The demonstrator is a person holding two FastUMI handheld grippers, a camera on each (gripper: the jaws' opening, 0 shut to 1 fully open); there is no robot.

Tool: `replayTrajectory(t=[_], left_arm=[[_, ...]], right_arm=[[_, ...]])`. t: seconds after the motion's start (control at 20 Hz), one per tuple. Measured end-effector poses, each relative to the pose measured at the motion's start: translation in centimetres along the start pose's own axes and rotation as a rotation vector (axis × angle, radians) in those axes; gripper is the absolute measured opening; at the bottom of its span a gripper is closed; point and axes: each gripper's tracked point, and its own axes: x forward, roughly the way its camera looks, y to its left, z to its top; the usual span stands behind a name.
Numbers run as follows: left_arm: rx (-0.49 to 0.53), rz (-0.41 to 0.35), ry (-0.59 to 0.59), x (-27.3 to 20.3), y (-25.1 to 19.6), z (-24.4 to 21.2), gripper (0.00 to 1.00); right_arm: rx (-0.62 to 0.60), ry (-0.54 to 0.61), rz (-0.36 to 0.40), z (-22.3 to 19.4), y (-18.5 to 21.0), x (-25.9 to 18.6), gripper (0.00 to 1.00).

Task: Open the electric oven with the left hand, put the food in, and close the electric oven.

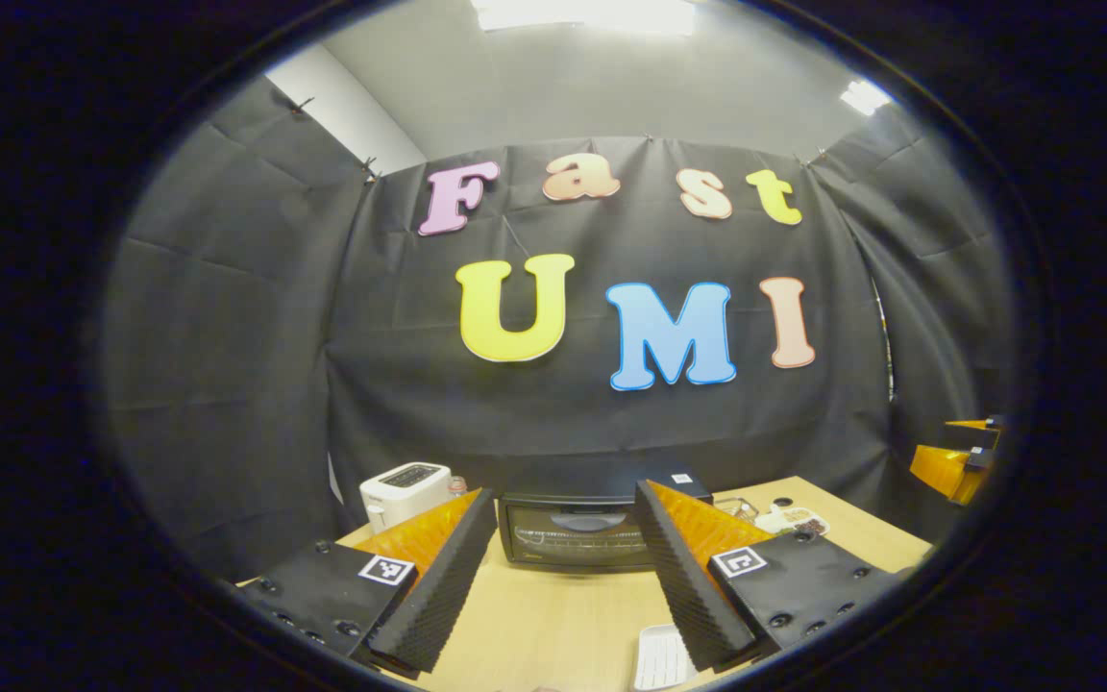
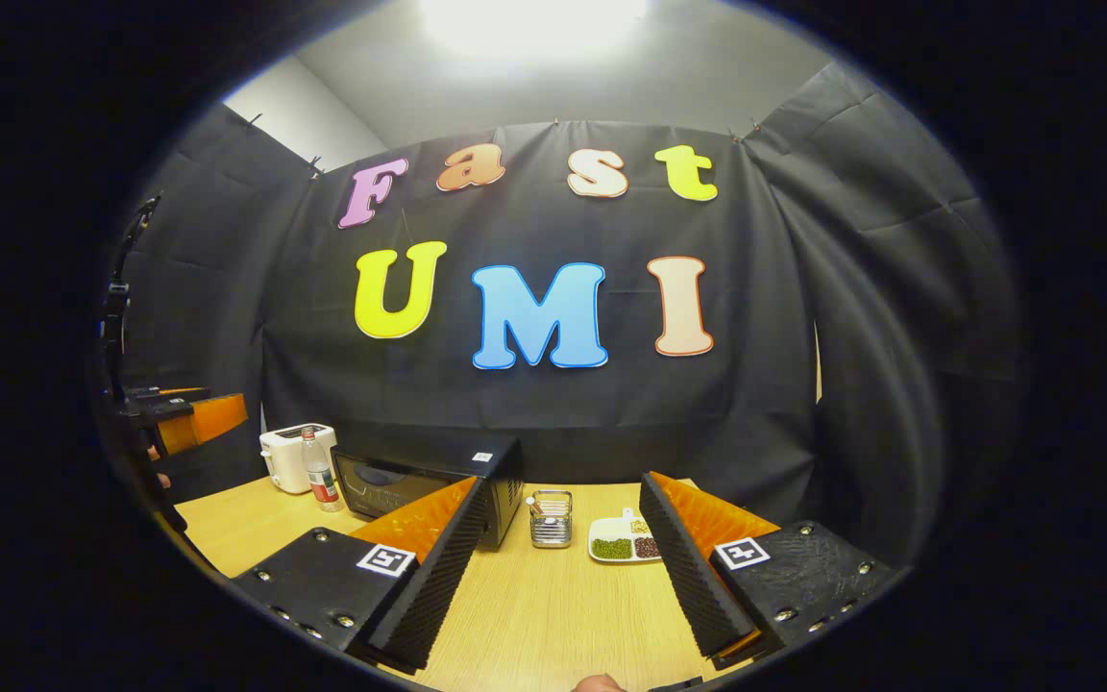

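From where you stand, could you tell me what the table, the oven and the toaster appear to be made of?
The table looks like pale wood or wood-look laminate, matt, with faint grain. The oven seems dark metal with a glossy glass door that reflects light. The toaster looks like smooth white plastic, though painted metal is possible.

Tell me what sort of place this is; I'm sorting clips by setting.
Probably a staged kitchen booth: black cloth walls surround a wooden table holding an oven and a toaster.

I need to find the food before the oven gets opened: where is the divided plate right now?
In the right gripper view the divided plate lies on the wooden table, just right of the small wire caddy, with the closed electric oven farther left.
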Motion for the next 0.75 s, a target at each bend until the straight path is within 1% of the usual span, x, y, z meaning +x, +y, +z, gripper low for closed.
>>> replayTrajectory(t=[0.15,0.35,0.5,0.75], left_arm=[[0.017,0.028,-0.011,-2.4,1.9,0.3,1.00],[0.005,0.048,-0.017,-4.7,4.2,0.5,1.00],[0.004,0.041,-0.009,-5.8,5.6,0.3,1.00],[-0.008,0.049,-0.023,-6.5,7.6,0.7,1.00]], right_arm=[[-0.005,-0.037,0.009,0.9,0.6,-1.1,0.98],[0.023,-0.056,0.016,1.8,2.6,-2.3,0.98],[0.036,-0.064,0.009,2.6,4.1,-2.8,0.98],[0.017,-0.069,0.013,2.9,6.4,-2.7,0.98]])
